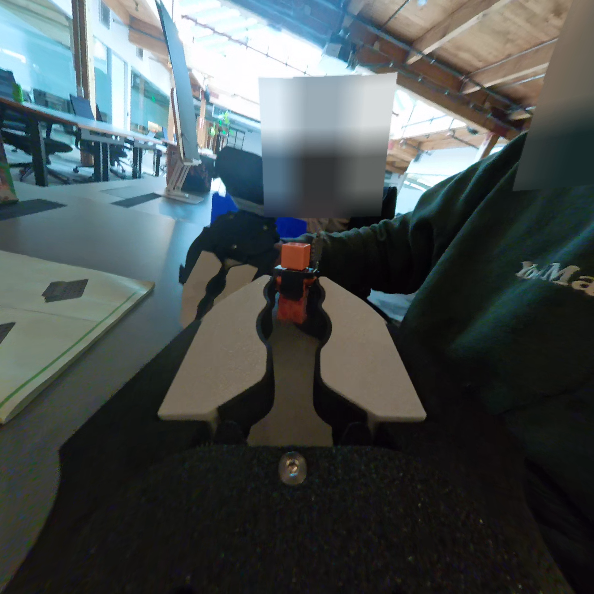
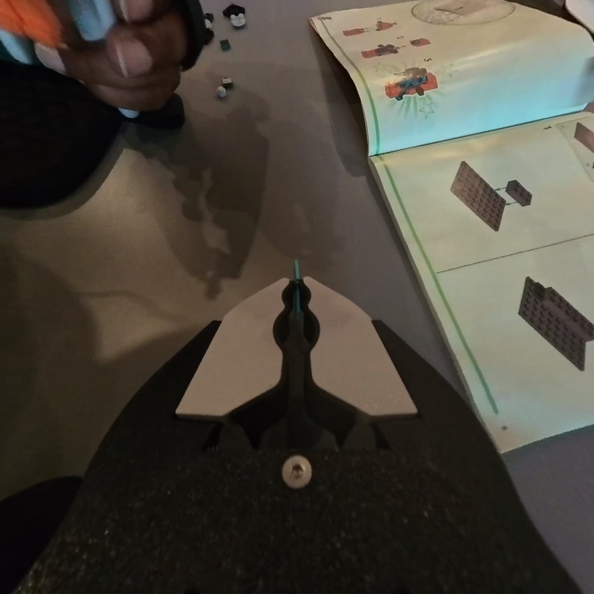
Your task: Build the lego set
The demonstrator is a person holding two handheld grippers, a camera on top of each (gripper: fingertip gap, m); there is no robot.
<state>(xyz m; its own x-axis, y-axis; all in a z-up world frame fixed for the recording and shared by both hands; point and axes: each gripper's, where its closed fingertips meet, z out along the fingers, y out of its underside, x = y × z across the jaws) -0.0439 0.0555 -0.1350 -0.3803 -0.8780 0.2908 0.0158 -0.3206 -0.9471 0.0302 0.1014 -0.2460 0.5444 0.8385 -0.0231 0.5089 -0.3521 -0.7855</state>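
Fingers of the left gripper [image 1: 293,291] pinch an orange-and-black lego figure [image 1: 293,279]. The right gripper [image 2: 297,280] is pressed onto a thin teal piece [image 2: 297,269], above the table [image 2: 128,257] beside the open instruction booklet [image 2: 482,225].

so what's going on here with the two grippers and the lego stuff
A person is building a lego set with a handheld gripper in each hand. The left gripper is shut on a small orange and black lego figure, held up off the table. The right gripper is shut on a thin teal piece that pokes out past its tips, above the table. The instruction booklet lies open beside it, and a few small loose pieces sit farther back.
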